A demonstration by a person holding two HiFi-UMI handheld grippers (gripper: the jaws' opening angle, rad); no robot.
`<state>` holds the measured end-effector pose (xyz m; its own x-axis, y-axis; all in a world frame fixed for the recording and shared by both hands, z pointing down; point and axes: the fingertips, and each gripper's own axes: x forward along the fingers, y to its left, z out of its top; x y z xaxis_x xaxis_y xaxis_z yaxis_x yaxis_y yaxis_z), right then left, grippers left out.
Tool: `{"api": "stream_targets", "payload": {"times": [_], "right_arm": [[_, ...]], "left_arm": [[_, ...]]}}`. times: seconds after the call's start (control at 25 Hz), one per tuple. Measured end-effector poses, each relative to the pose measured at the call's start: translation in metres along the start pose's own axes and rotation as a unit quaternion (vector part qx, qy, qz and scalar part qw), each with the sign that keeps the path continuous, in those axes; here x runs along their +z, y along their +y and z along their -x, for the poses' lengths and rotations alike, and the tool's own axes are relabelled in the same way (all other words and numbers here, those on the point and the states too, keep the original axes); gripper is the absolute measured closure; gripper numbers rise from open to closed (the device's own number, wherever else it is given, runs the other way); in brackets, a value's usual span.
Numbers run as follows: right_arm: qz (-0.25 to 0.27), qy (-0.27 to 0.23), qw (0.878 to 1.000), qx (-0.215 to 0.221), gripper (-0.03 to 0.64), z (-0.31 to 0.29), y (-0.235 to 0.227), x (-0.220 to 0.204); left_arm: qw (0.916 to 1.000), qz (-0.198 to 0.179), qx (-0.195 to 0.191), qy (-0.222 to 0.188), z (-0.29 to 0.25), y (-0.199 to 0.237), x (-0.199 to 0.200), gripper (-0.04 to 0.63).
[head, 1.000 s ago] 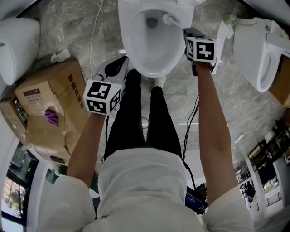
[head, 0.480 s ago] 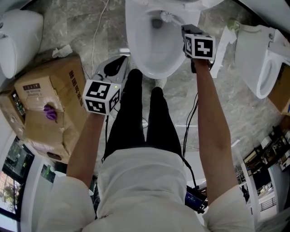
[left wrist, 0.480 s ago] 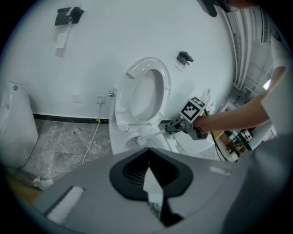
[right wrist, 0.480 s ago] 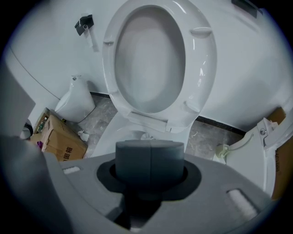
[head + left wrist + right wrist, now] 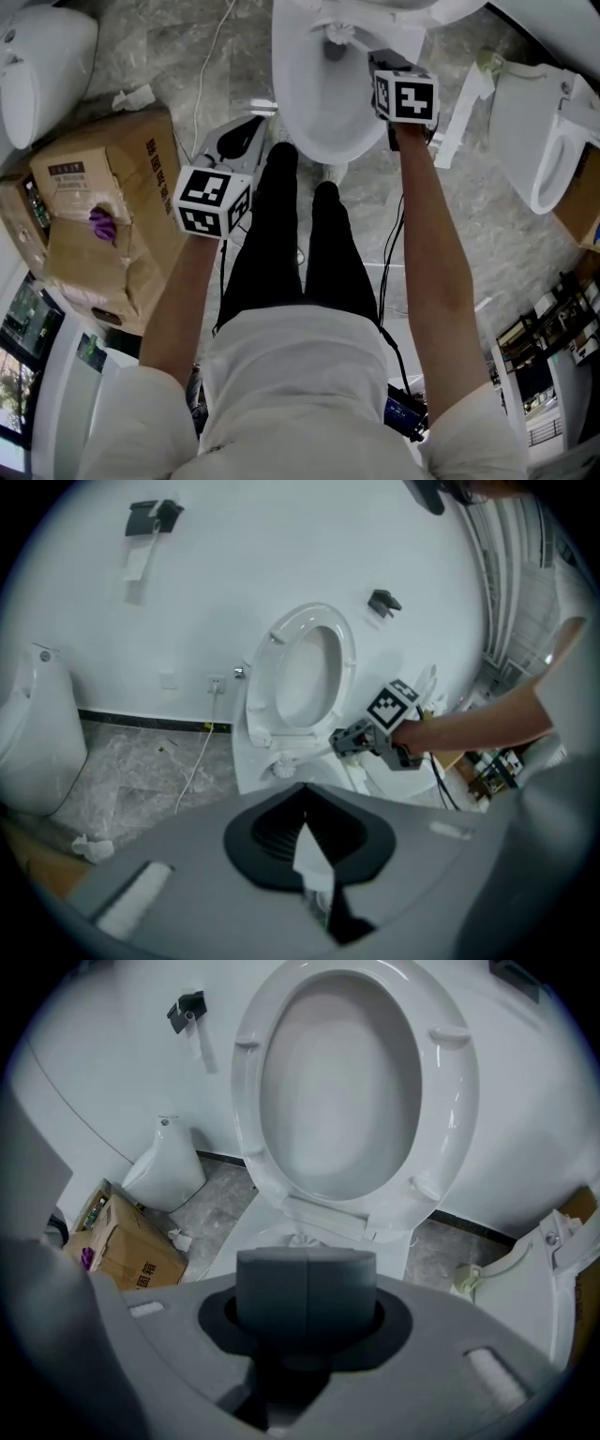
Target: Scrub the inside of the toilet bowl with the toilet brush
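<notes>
The white toilet bowl stands at the top centre of the head view, its seat raised against the wall. The white toilet brush head sits deep in the bowl near the outlet. My right gripper hangs over the bowl's right rim, shut on the brush handle. In the right gripper view the bristles peek out just beyond the closed right gripper. My left gripper hovers low to the left of the bowl, shut and holding nothing. The left gripper view shows the right gripper over the bowl.
A torn cardboard box lies on the floor at left, with a white urinal behind it. Another white toilet stands at right. Cables trail over the marble floor. A paper holder hangs on the wall.
The brush head has slid left across the back of the bowl toward the outlet, with the right gripper following. The left gripper has stayed in place.
</notes>
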<state>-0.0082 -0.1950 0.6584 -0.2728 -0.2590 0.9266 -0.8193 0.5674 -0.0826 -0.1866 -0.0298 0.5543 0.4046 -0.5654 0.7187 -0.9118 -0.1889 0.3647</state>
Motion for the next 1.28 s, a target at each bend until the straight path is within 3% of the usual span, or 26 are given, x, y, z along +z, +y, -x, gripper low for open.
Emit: {"api": "stream_targets", "payload": {"times": [0.68,1.28], "right_arm": [[0.024,-0.013,0.999,0.033,0.471,-0.005,0.047,-0.005],[0.043,-0.011,0.997,0.065,0.471,0.001,0.089,-0.040]], "left_arm": [[0.9997,0.008,0.020,-0.013,0.018,-0.001,-0.014,0.602],[0.9992,0.010,0.031,-0.023,0.031,-0.011,-0.027,0.602]]}}
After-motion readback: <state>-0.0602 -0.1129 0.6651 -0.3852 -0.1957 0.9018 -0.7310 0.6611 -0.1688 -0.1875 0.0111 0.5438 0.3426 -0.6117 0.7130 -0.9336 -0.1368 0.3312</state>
